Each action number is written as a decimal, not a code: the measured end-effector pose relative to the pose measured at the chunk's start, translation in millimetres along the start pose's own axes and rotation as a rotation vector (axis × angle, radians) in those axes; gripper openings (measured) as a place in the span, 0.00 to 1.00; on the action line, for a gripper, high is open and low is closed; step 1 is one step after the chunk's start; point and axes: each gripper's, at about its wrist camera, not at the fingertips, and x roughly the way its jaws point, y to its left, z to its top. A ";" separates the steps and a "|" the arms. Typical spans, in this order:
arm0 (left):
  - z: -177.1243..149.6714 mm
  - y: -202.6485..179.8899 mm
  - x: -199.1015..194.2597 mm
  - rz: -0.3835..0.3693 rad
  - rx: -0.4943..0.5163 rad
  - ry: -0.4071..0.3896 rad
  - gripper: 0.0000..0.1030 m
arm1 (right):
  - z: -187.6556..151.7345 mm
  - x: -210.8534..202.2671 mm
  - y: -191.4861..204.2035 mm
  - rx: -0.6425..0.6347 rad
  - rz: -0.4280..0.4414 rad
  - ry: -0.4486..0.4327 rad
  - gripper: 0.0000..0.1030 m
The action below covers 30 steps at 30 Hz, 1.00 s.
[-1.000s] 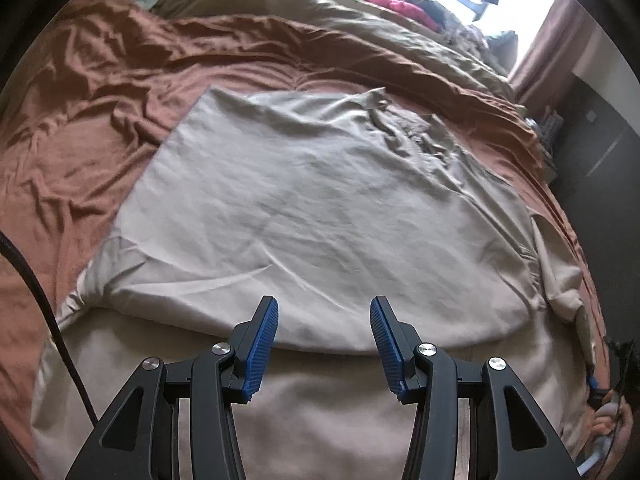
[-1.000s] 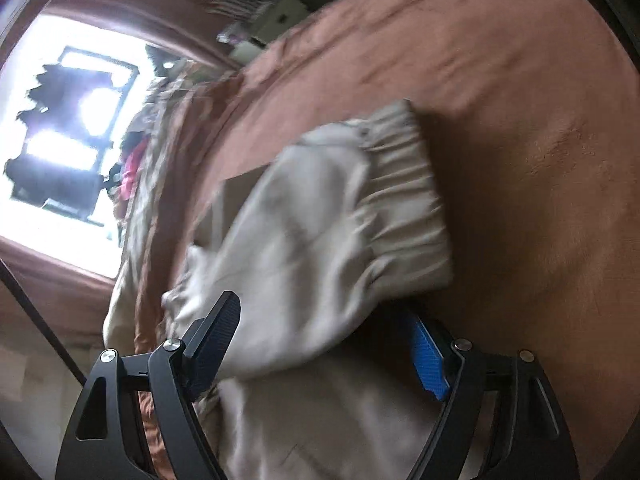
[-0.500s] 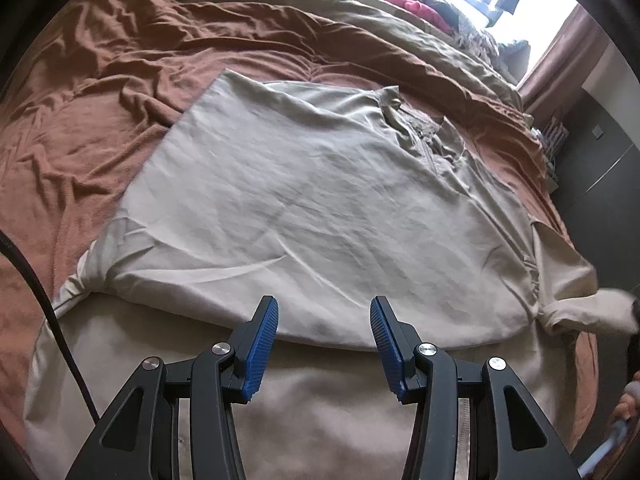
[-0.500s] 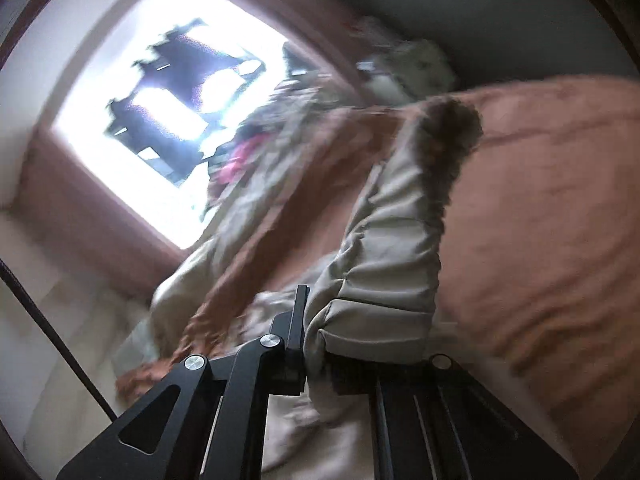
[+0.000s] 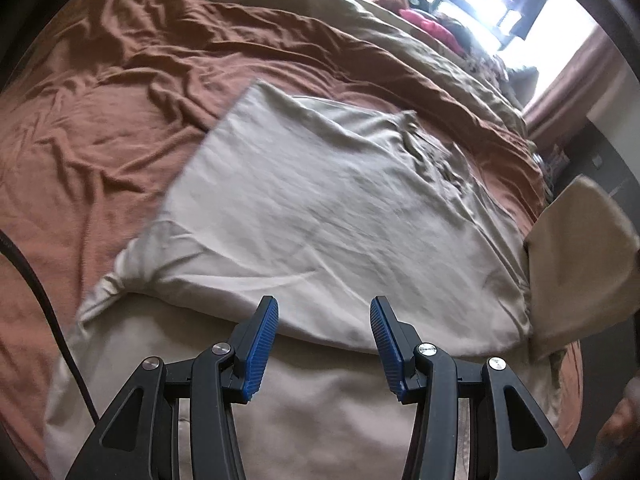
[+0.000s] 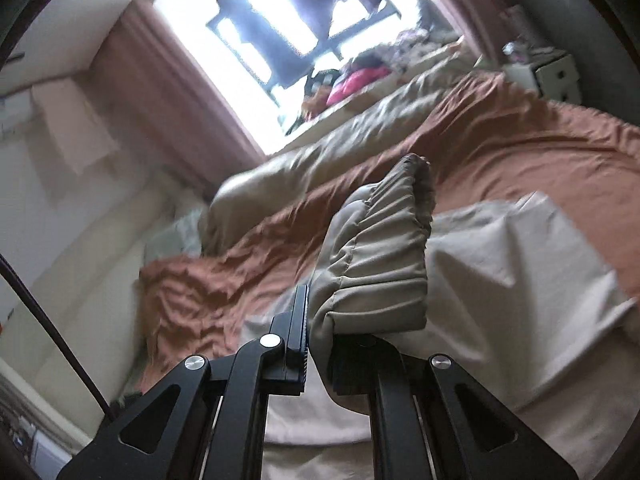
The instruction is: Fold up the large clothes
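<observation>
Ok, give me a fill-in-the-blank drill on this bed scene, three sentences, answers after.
1. The right gripper is shut on the garment's gathered ____.
2. The left gripper hangs over the beige garment with its jaws ____ and nothing between them.
3. The garment lies on a rumpled bedsheet whose colour is ____.

Missing words: cuff; open; rust-brown

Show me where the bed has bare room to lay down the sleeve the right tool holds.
Bare brown sheet lies left of the beige garment, up to the tan duvet. The garment's flat middle is also free. It is crowded by the window, where a clothes pile sits. The right tool grips the cuff; the left tool hangs open.
</observation>
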 end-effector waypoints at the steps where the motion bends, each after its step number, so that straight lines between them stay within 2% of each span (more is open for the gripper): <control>1: 1.5 5.4 -0.9 -0.003 -0.017 -0.001 0.49 | -6.8 16.4 3.0 -0.010 0.000 0.039 0.05; 2: 2.4 9.7 -1.9 -0.003 -0.029 -0.002 0.49 | -3.3 5.3 -1.7 -0.013 0.001 0.064 0.05; 4: 3.2 16.2 -4.1 0.003 -0.043 -0.006 0.49 | 11.1 23.1 -3.9 -0.015 -0.009 0.102 0.05; 7: 3.8 21.0 -6.1 0.007 -0.047 -0.007 0.49 | 13.1 48.2 0.5 -0.011 -0.035 0.171 0.05; 11: 3.7 22.4 -7.4 0.029 -0.032 -0.010 0.49 | 13.8 71.0 -2.8 0.102 -0.020 0.320 0.10; 12: 3.7 22.4 -7.2 0.031 -0.030 -0.009 0.49 | 15.9 72.3 -4.8 0.123 -0.007 0.336 0.20; 13: 3.8 22.3 -6.8 0.034 -0.029 -0.008 0.49 | 19.4 68.8 -6.5 0.135 -0.006 0.338 0.42; 14: 3.4 20.9 -6.4 0.039 -0.028 -0.009 0.49 | 22.3 65.6 -7.6 0.137 -0.006 0.331 0.59; 15: 3.2 19.7 -5.7 0.040 -0.022 -0.008 0.49 | 23.5 60.4 -9.6 0.138 0.000 0.324 0.83; 18: 0.1 11.3 -3.0 0.037 0.005 0.004 0.49 | 35.2 34.4 -19.5 0.168 0.020 0.310 0.84; 23: -4.3 -8.6 -6.0 0.039 0.052 -0.001 0.49 | 56.7 -12.5 -49.2 0.223 -0.035 0.273 0.84; 27: -7.3 -32.0 -9.6 0.029 0.107 -0.031 0.74 | 81.0 -42.0 -86.6 0.287 -0.134 0.210 0.84; 28: -7.3 -37.6 -8.3 0.027 0.117 -0.034 0.78 | 85.3 -47.9 -98.8 0.320 -0.150 0.198 0.84; 30: -6.5 -51.2 1.8 0.030 0.138 -0.014 0.78 | 91.8 -59.6 -123.8 0.391 -0.166 0.170 0.84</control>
